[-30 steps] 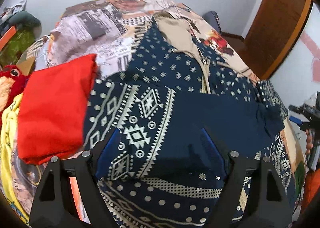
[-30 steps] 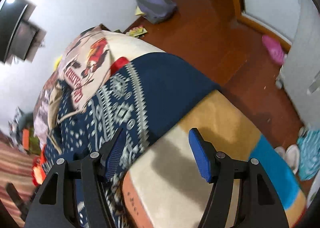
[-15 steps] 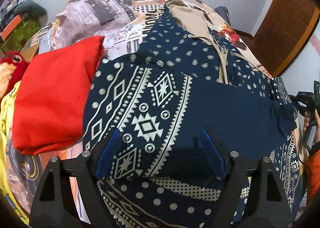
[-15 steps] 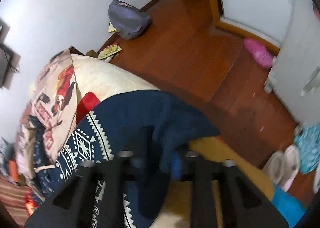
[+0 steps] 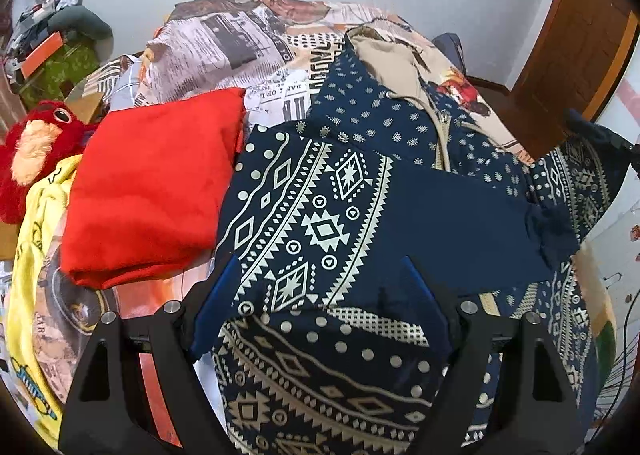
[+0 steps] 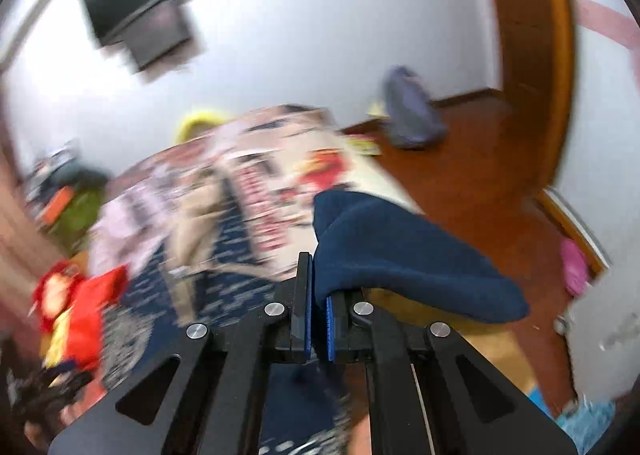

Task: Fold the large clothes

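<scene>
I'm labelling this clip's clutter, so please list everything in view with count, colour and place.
Patterned zip hoodie: one, navy and cream, spread on bed, cuff pinched.
Folded red garment: one, left of hoodie.
Plush toy: one, red, far left.
Yellow cloth: one, left bed edge.
Newsprint bedsheet: one, under everything.
Backpack: one, grey, on floor.
Wall screen: one, black.
Left gripper: jaws open over hoodie.
Right gripper: jaws shut on cuff.

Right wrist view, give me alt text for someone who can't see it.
The right gripper is shut on a plain cuff of the navy patterned hoodie, held above the bed. The blurred background shows a red garment left and wooden floor right.
</scene>
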The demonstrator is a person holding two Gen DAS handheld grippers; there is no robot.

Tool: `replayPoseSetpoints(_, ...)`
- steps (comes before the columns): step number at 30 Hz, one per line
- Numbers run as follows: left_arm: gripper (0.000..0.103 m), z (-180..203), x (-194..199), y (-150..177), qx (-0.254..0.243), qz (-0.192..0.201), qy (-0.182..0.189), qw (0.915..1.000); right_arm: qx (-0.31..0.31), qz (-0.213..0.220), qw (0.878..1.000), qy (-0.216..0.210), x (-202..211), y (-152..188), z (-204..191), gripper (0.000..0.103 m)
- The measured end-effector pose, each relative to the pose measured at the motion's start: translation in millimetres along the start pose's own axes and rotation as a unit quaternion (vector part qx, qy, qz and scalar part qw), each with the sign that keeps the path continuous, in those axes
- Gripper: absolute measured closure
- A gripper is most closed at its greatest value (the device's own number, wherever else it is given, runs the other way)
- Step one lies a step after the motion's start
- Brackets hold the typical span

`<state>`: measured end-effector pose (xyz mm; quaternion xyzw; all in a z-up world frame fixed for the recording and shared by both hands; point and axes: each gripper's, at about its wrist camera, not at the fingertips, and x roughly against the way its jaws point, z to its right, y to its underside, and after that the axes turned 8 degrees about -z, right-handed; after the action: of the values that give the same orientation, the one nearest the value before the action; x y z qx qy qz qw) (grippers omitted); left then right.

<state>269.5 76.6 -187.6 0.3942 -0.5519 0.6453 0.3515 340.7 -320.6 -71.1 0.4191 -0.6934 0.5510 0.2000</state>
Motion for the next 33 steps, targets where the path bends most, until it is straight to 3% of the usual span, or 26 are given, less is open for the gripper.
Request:
replayPoseSetpoints(4, 0.022, 1.2, 9.8, 7.6, -0.002, 0.002, 0.001, 1.0, 0.038, -0.045, 0.998, -0.027, -8.4, 18.3, -32.4, 0.096)
replayPoseSetpoints(8, 0.022, 5.5, 20.6, 17.4, -0.014, 0.006, -0.004, 0.9999, 0.042, -0.122, 0.991, -0.032, -34.5, 41.6, -39.4, 0.096)
replayPoseSetpoints(10, 0.022, 6.9, 25.6, 21.2, -0.019, 0.008, -0.002, 0.9998, 0.047, -0.172, 0.983, -0.031, -47.8, 55.1, -41.5, 0.086)
replayPoseSetpoints(13, 0.022, 8.3, 29.9, 25.6, -0.021, 0.008, -0.001, 0.9997, 0.048, -0.21, 0.976, -0.038, -52.9, 72.7, -40.7, 0.071)
replayPoseSetpoints(18, 0.022, 10.9, 27.7, 29.3, -0.022, 0.002, 0.002, 0.9997, 0.032, -0.197, 0.979, -0.05, -29.3, 79.4, -29.4, 0.07)
replayPoseSetpoints(25, 0.022, 16.9, 20.0, 28.8, -0.026, -0.003, 0.009, 0.9996, -0.061, -0.118, 0.991, -0.02, -9.7, 59.4, 19.3, 0.052)
replayPoseSetpoints(28, 0.022, 18.8, 15.7, 27.3, -0.03, -0.004, 0.008, 0.9995, -0.128, -0.115, 0.985, 0.003, -19.8, 54.6, 60.2, 0.052)
replayPoseSetpoints(33, 0.022, 19.0, 1.9, 24.2, -0.03, -0.015, 0.009, 0.9994, -0.247, -0.124, 0.961, -0.014, -51.6, 59.3, 117.8, 0.052)
